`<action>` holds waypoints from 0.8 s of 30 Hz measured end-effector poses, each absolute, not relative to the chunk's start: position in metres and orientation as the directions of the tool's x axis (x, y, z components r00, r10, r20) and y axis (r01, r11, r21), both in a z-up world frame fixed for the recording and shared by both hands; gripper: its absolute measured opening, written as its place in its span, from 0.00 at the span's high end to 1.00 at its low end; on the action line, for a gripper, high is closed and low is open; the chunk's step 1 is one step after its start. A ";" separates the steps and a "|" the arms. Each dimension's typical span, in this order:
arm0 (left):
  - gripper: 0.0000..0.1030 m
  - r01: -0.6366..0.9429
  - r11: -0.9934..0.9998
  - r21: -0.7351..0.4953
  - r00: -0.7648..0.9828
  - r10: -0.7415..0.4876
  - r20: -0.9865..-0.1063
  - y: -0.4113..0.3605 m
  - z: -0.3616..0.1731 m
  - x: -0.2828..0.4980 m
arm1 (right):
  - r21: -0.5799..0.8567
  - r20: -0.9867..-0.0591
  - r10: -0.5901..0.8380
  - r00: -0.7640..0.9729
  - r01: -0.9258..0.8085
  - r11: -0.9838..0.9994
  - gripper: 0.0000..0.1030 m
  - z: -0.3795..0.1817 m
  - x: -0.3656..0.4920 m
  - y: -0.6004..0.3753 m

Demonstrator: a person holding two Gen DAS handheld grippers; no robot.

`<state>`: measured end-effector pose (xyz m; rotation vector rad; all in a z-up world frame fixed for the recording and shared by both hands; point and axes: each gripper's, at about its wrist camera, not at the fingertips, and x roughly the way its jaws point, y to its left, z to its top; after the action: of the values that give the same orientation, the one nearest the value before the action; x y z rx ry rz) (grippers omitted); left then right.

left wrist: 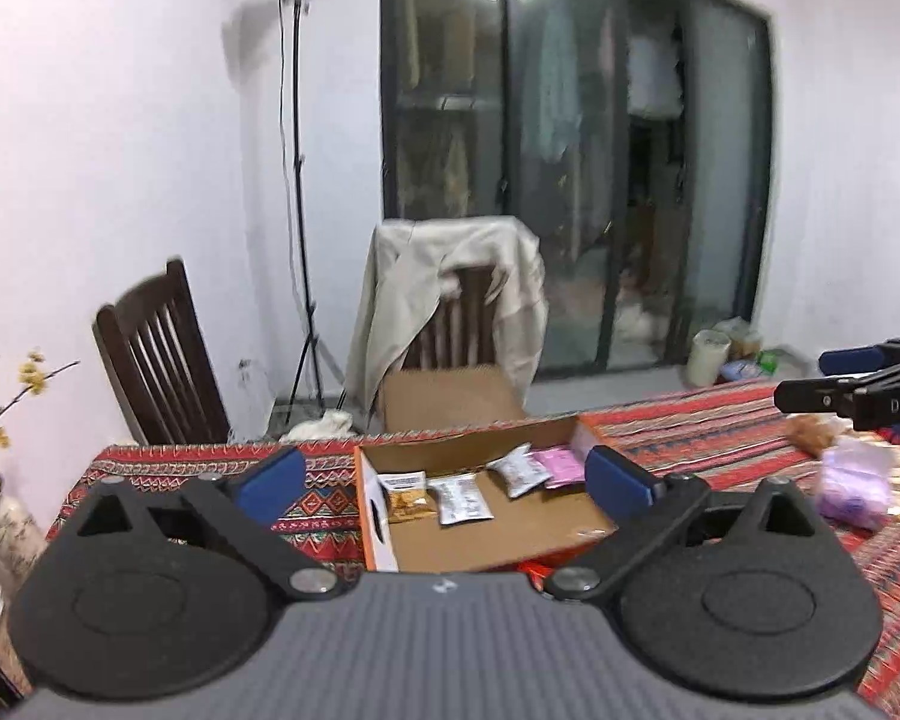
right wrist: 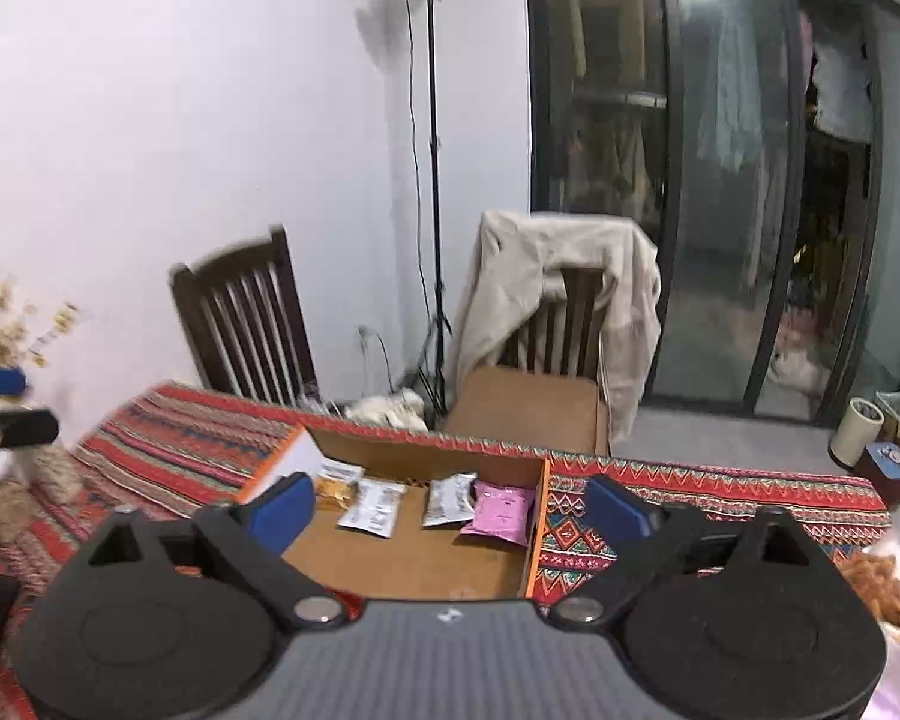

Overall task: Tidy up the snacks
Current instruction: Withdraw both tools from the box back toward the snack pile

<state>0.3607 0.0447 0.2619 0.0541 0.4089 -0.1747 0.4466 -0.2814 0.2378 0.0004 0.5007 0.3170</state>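
On the patterned tablecloth [right wrist: 720, 495], an open cardboard box [right wrist: 414, 558] is sitting with four snack packets lined up along its far wall: a yellow-brown packet [right wrist: 335, 489], two white packets [right wrist: 373, 507] and [right wrist: 449, 499], and a pink packet [right wrist: 499, 515] nearest its right wall. You are holding the left gripper [left wrist: 444, 483] above the box's near edge, jaws spread wide, nothing between the blue pads [left wrist: 618, 480]. You are holding the right gripper [right wrist: 450, 507] likewise, jaws standing wide apart and gripping nothing, pads framing the packets below. More bagged snacks [left wrist: 852, 480] are lying on the cloth to the right of the box, blurred. A draped chair [right wrist: 564, 300] is standing behind the table.
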 end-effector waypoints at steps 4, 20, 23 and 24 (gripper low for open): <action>0.00 0.177 0.984 -0.001 0.929 -0.167 -0.329 0.057 0.246 0.274 | 0.104 -0.400 0.336 0.852 -0.322 0.941 0.00 0.236 0.366 -0.304; 0.00 0.003 0.998 -0.057 0.981 -0.014 -0.194 0.051 0.079 0.069 | -0.004 -0.238 0.296 0.925 -0.305 0.952 0.00 0.076 0.126 -0.296; 0.00 0.018 0.998 -0.055 0.975 -0.030 -0.220 0.044 0.046 0.057 | -0.025 -0.240 0.244 0.940 -0.258 0.966 0.00 0.028 0.105 -0.277; 0.00 0.021 0.998 -0.055 0.969 -0.033 -0.243 0.041 0.037 0.056 | -0.017 -0.254 0.232 0.939 -0.244 0.970 0.00 0.014 0.101 -0.273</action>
<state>0.0563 0.0410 0.0373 -0.0518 0.2464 -0.0274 0.1014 -0.2734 0.0141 -0.0488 0.2532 0.2427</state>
